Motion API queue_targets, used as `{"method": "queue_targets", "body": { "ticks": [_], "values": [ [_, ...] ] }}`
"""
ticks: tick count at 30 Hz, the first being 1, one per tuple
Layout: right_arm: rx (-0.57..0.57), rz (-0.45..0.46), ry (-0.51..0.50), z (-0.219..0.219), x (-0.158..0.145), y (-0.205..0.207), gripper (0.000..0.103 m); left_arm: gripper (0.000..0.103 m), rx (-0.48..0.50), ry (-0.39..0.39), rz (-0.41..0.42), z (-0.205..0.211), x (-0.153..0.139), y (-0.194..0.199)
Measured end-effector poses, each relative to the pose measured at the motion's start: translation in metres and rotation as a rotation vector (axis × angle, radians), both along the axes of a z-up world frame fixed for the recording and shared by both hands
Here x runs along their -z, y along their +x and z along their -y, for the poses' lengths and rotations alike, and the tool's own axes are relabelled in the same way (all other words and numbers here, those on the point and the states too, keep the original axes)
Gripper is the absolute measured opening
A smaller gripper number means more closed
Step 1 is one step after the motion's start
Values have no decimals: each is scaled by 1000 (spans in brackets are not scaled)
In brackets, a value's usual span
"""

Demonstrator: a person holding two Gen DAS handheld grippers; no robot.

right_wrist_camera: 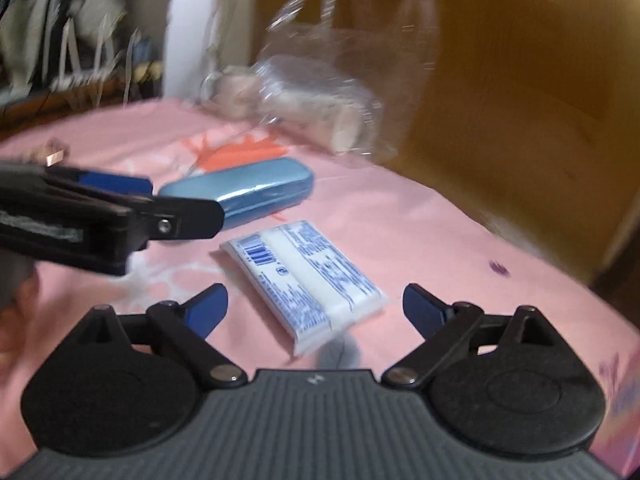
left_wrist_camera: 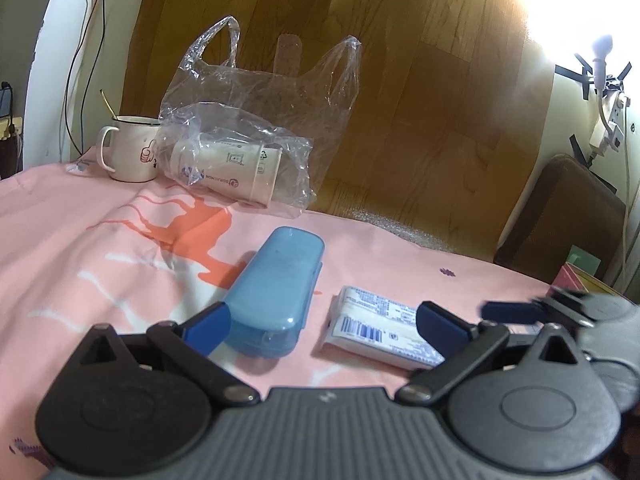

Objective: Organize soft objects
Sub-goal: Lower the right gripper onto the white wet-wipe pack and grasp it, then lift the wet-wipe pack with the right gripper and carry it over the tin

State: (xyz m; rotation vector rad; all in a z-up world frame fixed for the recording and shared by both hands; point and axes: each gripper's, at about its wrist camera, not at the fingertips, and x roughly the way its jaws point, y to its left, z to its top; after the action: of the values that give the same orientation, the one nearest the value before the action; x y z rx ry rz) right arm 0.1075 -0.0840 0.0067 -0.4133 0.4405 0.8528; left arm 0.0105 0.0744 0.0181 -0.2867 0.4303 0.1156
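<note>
A white tissue pack (left_wrist_camera: 380,330) with blue print lies flat on the pink cloth (left_wrist_camera: 100,240), and a blue plastic case (left_wrist_camera: 276,296) lies to its left. My left gripper (left_wrist_camera: 320,326) is open low over the cloth, the case by its left finger and the pack by its right. In the right wrist view my right gripper (right_wrist_camera: 316,308) is open, with the tissue pack (right_wrist_camera: 304,280) between its fingers. The blue case (right_wrist_camera: 248,192) lies beyond. The left gripper (right_wrist_camera: 116,196) shows at left. A clear plastic bag (left_wrist_camera: 256,120) holding a paper cup (left_wrist_camera: 236,170) stands at the back.
A white mug (left_wrist_camera: 132,152) with a spoon stands left of the bag. A brown wooden panel (left_wrist_camera: 400,80) rises behind the table. The table's far edge runs behind the bag. A dark chair back (left_wrist_camera: 560,216) and wall cables are at right.
</note>
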Motion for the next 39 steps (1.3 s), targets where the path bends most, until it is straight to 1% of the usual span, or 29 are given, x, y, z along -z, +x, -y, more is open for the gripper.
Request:
{"method": "queue_targets", "body": {
  "ticks": [3, 4, 5, 6, 7, 8, 10, 11, 12, 15, 16, 19, 21, 24, 25, 27, 29, 30, 31, 33, 35, 37, 39],
  "values": [
    [-43, 22, -68, -18, 4, 15, 100, 102, 1, 8, 4, 1, 0, 0],
    [-49, -3, -85, -22, 5, 23, 99, 102, 2, 14, 6, 2, 0, 0],
    [-44, -42, -79, -24, 5, 30, 99, 102, 5, 22, 9, 4, 0, 0],
    [-30, -106, -61, -23, 4, 38, 95, 101, 9, 32, 12, 6, -1, 0],
    [-7, -164, -36, -20, 2, 43, 86, 101, 12, 40, 15, 7, -1, 0],
    [7, -160, -29, -18, 1, 39, 84, 101, 16, 47, 17, 9, -1, -1],
    [16, -119, -29, -11, 3, 26, 70, 101, 22, 51, 16, 10, -1, 0],
    [28, -103, -27, -8, 4, 16, 68, 101, 29, 44, 19, 9, -1, 0],
    [47, -89, -28, -3, 4, 6, 62, 101, 32, 42, 21, 10, -1, 0],
    [108, -77, -32, 16, 7, -24, 57, 101, 39, 50, 13, 11, -1, 0],
    [136, -74, -34, 22, 9, -35, 53, 101, 43, 52, 15, 12, -1, 0],
    [241, -105, 14, 46, 12, -66, 48, 101, 65, 55, 8, 14, -1, 1],
    [303, -119, 51, 64, 13, -88, 48, 102, 103, 55, 1, 16, -1, 0],
    [366, -155, 116, 83, 19, -119, 48, 102, 196, 69, -29, 23, 0, 1],
    [368, -161, 132, 86, 20, -128, 48, 102, 234, 69, -49, 26, 0, 2],
    [351, -151, 170, 92, 20, -145, 49, 102, 322, 42, -111, 33, 3, 1],
    [350, -120, 208, 96, 18, -156, 68, 102, 377, 7, -145, 38, 3, -4],
    [353, -93, 220, 97, 17, -158, 86, 102, 405, -14, -157, 41, 1, -8],
    [354, -56, 226, 99, 17, -160, 93, 101, 437, -36, -169, 44, -1, -12],
    [354, -12, 202, 98, 16, -156, 93, 95, 498, -71, -199, 50, -6, -17],
    [337, -10, 178, 100, 16, -146, 93, 91, 528, -91, -235, 54, -11, -21],
    [334, -44, 163, 102, 18, -131, 93, 89, 559, -135, -279, 56, -11, -22],
    [357, -113, 159, 105, 23, -116, 91, 89, 563, -172, -311, 59, -9, -20]
  ]
}}
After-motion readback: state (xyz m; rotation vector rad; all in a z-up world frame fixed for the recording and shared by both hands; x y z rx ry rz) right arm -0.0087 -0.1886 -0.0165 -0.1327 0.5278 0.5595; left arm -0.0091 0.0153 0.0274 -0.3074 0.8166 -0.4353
